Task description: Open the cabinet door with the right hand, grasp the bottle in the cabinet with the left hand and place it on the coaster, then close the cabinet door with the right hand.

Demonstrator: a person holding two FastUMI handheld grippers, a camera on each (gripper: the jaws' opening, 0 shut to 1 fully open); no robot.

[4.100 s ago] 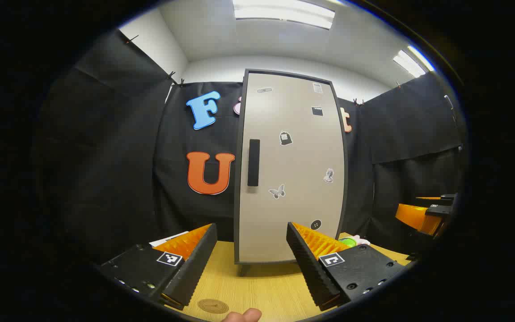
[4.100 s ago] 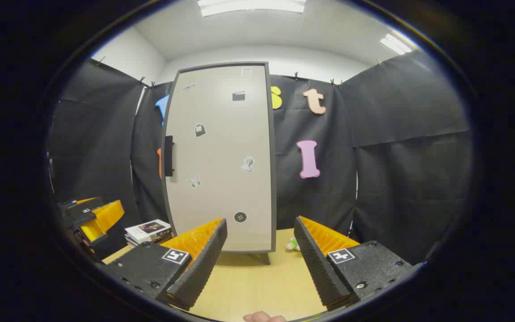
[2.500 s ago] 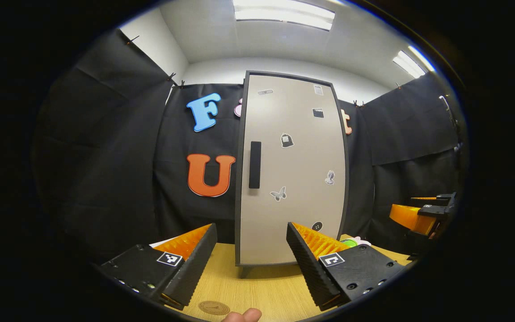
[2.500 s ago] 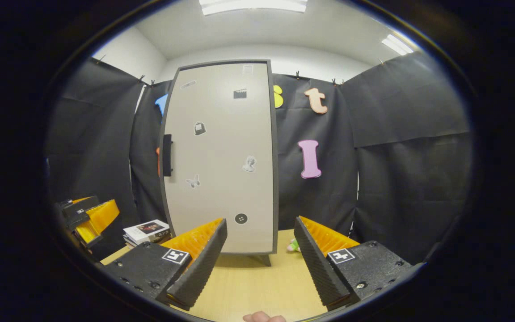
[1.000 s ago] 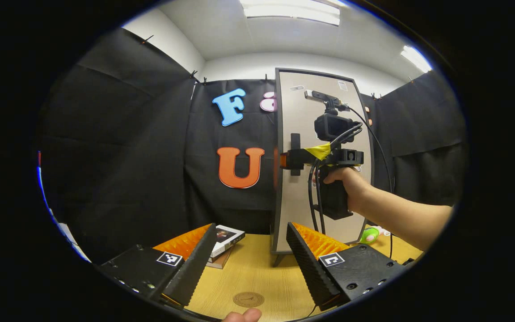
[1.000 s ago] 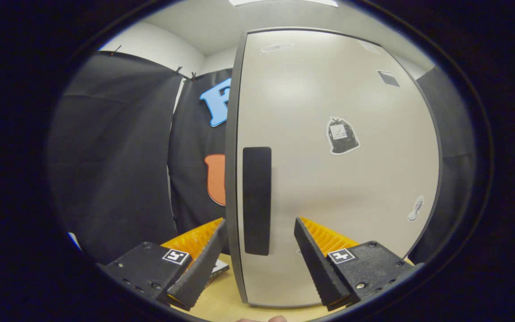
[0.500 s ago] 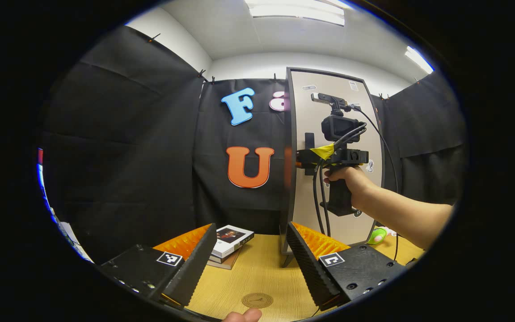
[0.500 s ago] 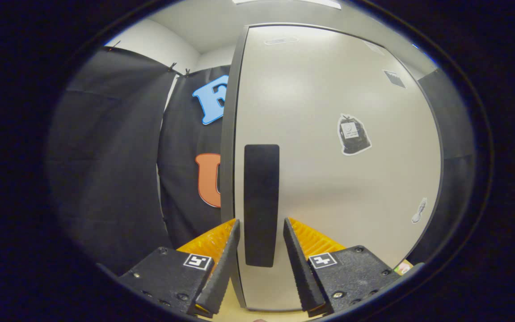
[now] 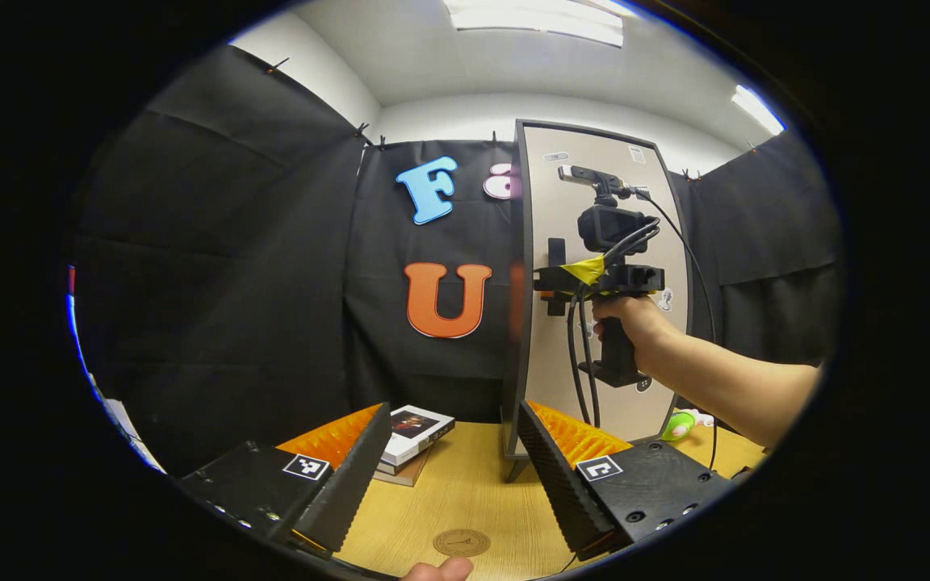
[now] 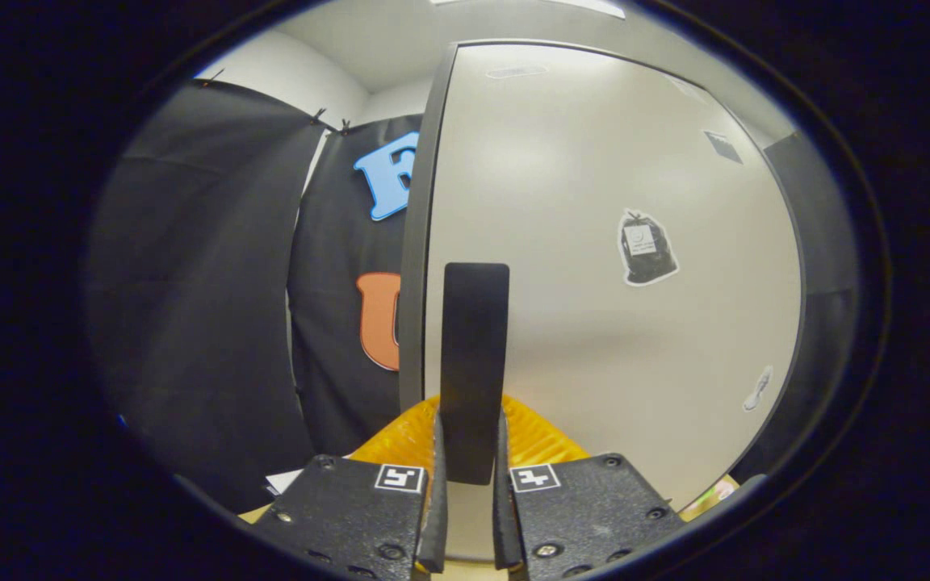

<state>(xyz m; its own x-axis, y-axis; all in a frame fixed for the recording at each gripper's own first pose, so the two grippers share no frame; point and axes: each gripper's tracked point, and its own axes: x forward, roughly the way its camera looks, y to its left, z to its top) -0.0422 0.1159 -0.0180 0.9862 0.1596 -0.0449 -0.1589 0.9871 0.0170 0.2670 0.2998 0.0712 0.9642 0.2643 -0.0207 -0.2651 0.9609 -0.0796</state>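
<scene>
The tall grey cabinet door is closed, with stickers on its face. In the right gripper view my right gripper is shut on the black vertical door handle, both fingers pressing its lower end. The left gripper view has the same cabinet farther off, with a hand holding the right gripper at the handle. My left gripper is open above the wooden table, holding nothing. A round brown coaster lies on the table just below it. The bottle is hidden behind the door.
A small stack of books lies on the table left of the cabinet. A green and white toy sits to the cabinet's right, under the person's forearm. Cables hang from the right gripper.
My right gripper has shut on the door handle; half a second ago its fingers still stood apart on either side of it. The left gripper has barely moved.
</scene>
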